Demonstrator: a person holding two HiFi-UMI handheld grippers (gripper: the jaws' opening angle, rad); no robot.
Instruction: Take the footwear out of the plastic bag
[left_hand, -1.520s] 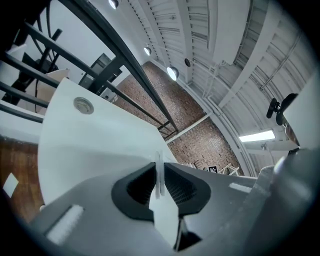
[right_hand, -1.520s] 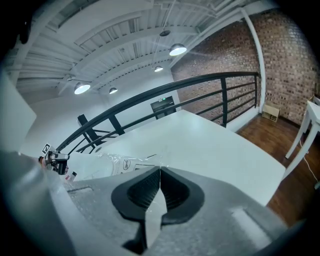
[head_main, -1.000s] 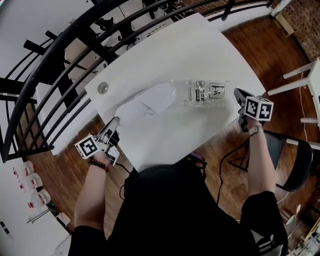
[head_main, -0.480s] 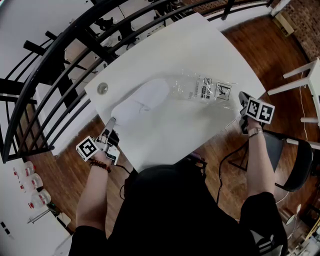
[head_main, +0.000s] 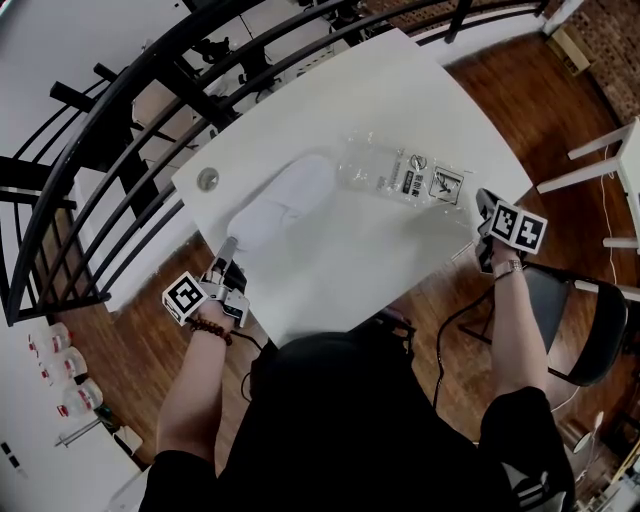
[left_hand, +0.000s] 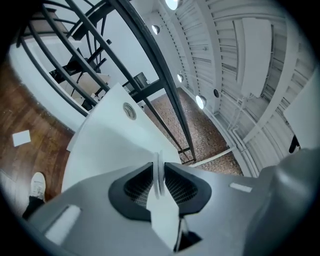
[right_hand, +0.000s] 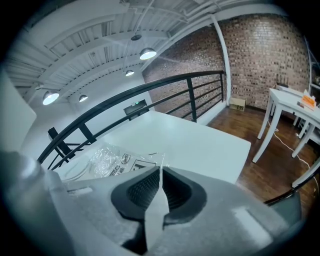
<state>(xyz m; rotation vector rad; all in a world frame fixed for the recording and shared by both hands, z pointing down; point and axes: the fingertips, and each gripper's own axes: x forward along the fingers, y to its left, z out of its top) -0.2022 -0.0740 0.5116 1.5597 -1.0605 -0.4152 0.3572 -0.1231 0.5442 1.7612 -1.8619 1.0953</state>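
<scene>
A white slipper (head_main: 285, 200) lies flat on the white table (head_main: 340, 270), outside the clear plastic bag (head_main: 400, 175), whose open end rests just beside its toe. My left gripper (head_main: 228, 245) hovers at the table's near-left edge, just short of the slipper's heel. In the left gripper view its jaws (left_hand: 159, 157) stand a narrow slit apart with nothing between them. My right gripper (head_main: 480, 197) is at the bag's right corner. In the right gripper view the crumpled bag (right_hand: 107, 160) runs up to the closed tips (right_hand: 161, 167), which pinch its edge.
A black railing (head_main: 120, 110) curves round the table's far and left sides. A round cable hole (head_main: 207, 180) sits in the table's left corner. A black chair (head_main: 590, 330) and another white table (head_main: 630, 160) stand to the right, and bottles (head_main: 60, 370) sit on the wood floor.
The left gripper has let go of the slipper's heel and drawn back toward me. The slipper now lies still on the table. The bag has turned slightly with the right gripper.
</scene>
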